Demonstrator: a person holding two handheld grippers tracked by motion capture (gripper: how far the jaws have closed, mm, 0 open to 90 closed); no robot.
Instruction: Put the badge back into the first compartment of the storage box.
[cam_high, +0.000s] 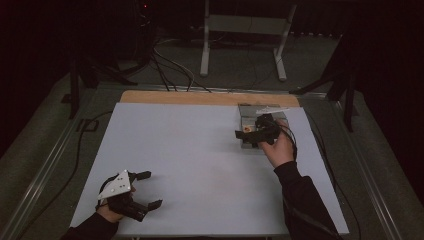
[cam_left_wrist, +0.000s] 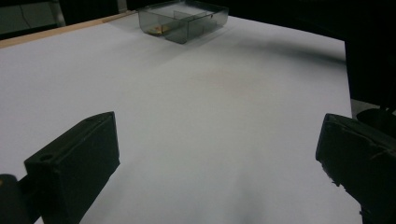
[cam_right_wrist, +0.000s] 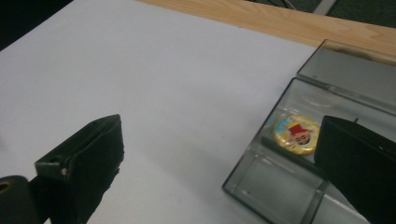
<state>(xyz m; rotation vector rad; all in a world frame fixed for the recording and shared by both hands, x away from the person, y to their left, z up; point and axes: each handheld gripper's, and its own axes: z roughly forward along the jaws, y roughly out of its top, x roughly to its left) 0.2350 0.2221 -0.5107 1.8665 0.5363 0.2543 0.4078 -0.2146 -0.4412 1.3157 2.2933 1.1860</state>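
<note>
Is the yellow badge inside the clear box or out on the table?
Inside: the yellow badge lies flat on the floor of a compartment of the clear box.

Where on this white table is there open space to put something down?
Most of the white table is bare: the whole stretch between the left gripper at the near left corner and the clear box at the far right. It is crowded only there, where the right gripper hovers over the box holding a yellow badge.

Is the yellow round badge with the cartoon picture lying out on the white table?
No, the badge lies inside a compartment of the clear grey box, not on the bare white table.
</note>
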